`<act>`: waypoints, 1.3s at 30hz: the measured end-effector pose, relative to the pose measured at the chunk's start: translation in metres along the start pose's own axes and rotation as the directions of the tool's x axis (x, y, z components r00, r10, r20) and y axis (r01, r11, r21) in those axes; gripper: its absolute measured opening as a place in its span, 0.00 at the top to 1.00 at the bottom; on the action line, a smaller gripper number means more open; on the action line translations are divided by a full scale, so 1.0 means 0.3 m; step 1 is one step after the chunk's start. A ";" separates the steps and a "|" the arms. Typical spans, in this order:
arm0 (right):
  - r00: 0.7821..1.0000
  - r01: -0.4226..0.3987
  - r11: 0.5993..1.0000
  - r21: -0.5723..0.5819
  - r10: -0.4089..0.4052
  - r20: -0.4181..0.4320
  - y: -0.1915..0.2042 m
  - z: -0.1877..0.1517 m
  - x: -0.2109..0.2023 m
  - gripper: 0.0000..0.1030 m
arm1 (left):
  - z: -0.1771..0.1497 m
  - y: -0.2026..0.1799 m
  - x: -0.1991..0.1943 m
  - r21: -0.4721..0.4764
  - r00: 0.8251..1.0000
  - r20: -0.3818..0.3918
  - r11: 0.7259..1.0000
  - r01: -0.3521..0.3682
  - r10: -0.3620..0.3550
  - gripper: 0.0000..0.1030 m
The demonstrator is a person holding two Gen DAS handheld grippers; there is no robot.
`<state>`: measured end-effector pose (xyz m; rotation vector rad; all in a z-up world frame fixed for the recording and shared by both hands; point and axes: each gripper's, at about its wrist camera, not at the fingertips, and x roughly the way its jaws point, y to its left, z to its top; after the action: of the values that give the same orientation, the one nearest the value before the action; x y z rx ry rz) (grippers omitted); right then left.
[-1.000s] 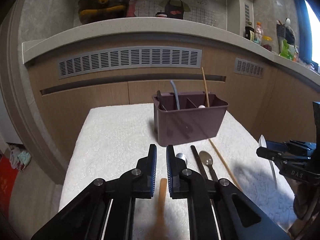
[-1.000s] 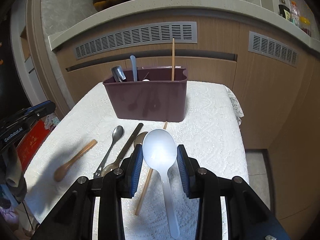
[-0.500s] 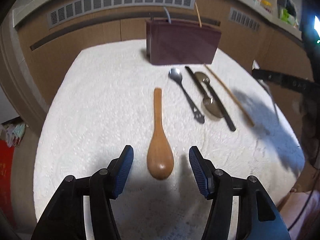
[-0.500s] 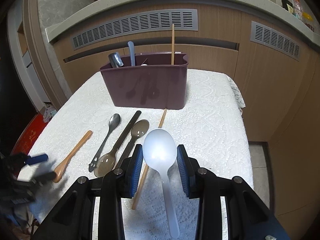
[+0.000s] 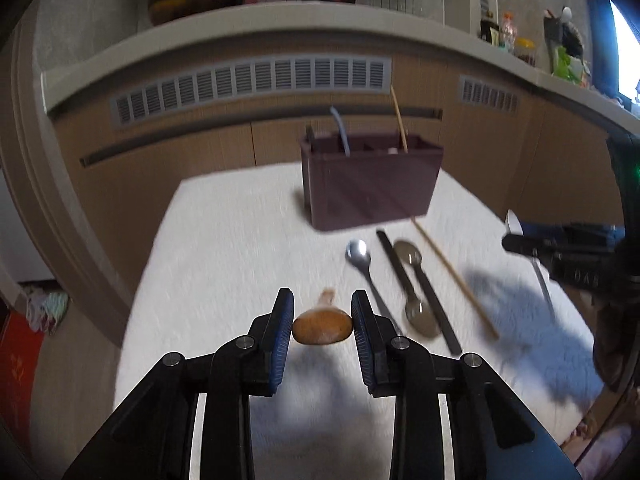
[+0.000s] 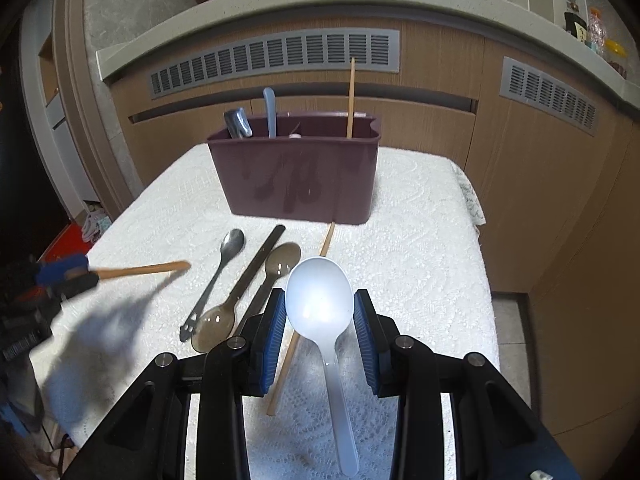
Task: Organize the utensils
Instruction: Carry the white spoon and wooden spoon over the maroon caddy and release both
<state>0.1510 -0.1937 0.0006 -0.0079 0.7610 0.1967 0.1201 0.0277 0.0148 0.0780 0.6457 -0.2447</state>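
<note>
Both wrist views look forward, low over the desk [image 5: 224, 240], sharing the far holder [image 6: 296, 176] and cabinets.

Left wrist view motion-blurred; caddy [image 5: 370, 184] contents mostly hidden; chopstick [image 6: 298, 322] partly behind gripper finger.

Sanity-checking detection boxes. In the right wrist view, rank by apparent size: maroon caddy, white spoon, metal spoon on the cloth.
1. maroon caddy
2. white spoon, held in the right gripper; it is nearest the lens, so it looks inflated
3. metal spoon, slimmest and shortest
</note>
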 end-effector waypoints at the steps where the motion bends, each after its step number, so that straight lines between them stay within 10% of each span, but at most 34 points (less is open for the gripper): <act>1: 1.000 0.000 1.000 -0.001 0.000 0.005 0.000 0.002 -0.004 0.69 | 0.021 0.003 0.003 -0.001 1.000 0.011 1.000 0.001 -0.001 0.70; 21: 0.993 -0.018 1.000 -0.003 0.019 0.117 -0.009 0.118 -0.090 0.69 | 0.264 0.030 0.025 -0.092 0.986 0.096 0.986 0.143 -0.134 0.70; 33: 0.869 -0.076 0.994 -0.072 0.102 0.484 -0.017 0.605 -0.228 0.69 | 0.705 0.003 0.064 -0.011 0.920 0.329 0.973 0.230 -0.214 0.71; 39: 0.890 -0.092 0.995 -0.027 0.094 0.446 -0.038 0.689 -0.067 0.69 | 0.737 0.035 0.220 -0.039 0.940 0.275 0.974 0.221 -0.202 0.71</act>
<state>0.2803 -0.1921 0.1635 0.0674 0.2992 0.2803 0.3031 -0.0080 0.1512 -0.0915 0.3897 -0.4331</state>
